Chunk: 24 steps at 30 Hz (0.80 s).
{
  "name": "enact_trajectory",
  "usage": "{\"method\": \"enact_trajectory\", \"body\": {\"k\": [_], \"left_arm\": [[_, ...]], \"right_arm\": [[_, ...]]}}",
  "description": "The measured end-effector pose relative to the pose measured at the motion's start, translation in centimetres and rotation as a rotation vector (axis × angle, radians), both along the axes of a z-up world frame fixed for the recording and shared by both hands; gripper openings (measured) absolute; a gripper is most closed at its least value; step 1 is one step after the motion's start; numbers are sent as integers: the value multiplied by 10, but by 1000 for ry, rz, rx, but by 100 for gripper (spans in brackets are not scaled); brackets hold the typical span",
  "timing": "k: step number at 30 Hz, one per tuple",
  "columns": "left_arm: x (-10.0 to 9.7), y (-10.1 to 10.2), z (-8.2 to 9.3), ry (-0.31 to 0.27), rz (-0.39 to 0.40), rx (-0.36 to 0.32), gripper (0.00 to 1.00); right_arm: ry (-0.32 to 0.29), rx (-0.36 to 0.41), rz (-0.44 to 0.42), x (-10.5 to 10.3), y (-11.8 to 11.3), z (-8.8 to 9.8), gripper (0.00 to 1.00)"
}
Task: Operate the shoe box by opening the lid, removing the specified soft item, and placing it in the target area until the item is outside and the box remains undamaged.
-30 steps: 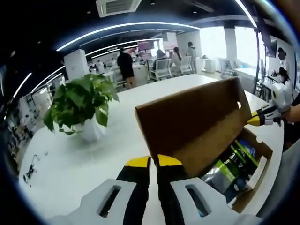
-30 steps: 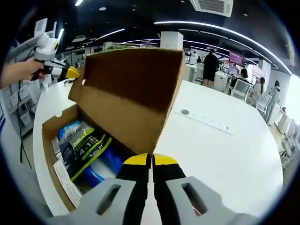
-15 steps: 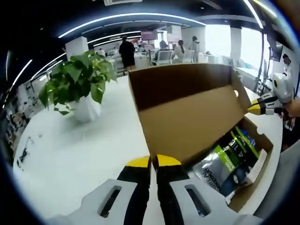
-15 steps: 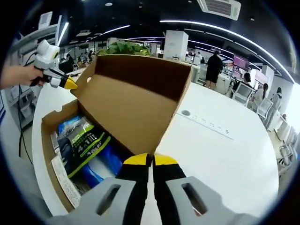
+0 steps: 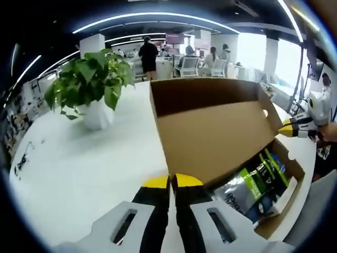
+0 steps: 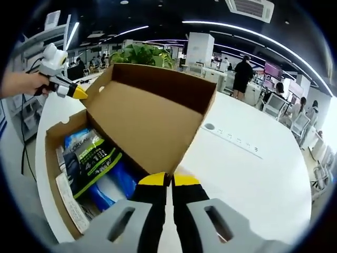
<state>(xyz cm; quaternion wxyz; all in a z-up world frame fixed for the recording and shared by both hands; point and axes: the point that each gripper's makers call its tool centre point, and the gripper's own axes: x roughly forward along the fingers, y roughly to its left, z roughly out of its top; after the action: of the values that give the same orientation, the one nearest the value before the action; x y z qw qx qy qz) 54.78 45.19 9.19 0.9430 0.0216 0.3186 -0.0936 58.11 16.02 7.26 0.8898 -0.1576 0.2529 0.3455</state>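
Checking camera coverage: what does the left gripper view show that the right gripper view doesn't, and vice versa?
Left gripper view: the plant's white pot standing on the table, and a small cable near the table's edge.
Right gripper view: a white power strip and a round disc on the table beside the box.
Both: the shoe box with its lid raised, a green-and-black packet inside, plant leaves, and the left gripper and right gripper, each shut on a lid corner.

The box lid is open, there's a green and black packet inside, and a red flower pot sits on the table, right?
Nearly. The plant pot is white, not red, as the left gripper view shows. The lid is open, and a green and black packet lies inside the shoe box on the table.
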Motion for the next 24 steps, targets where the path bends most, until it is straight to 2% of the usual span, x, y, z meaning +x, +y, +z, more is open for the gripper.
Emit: {"method": "enact_trajectory", "body": {"k": [4,10,24], "left_arm": [[1,-1,-2,-10,-17,37,0],[5,1,-3,-5,-3,18,0],[13,2,-8,-4,12,36,0]], "right_arm": [[3,-7,7,1,0,-1,1],[2,-20,20,4,0,-1,2],[3,-55,49,13,2,-4,4]]}}
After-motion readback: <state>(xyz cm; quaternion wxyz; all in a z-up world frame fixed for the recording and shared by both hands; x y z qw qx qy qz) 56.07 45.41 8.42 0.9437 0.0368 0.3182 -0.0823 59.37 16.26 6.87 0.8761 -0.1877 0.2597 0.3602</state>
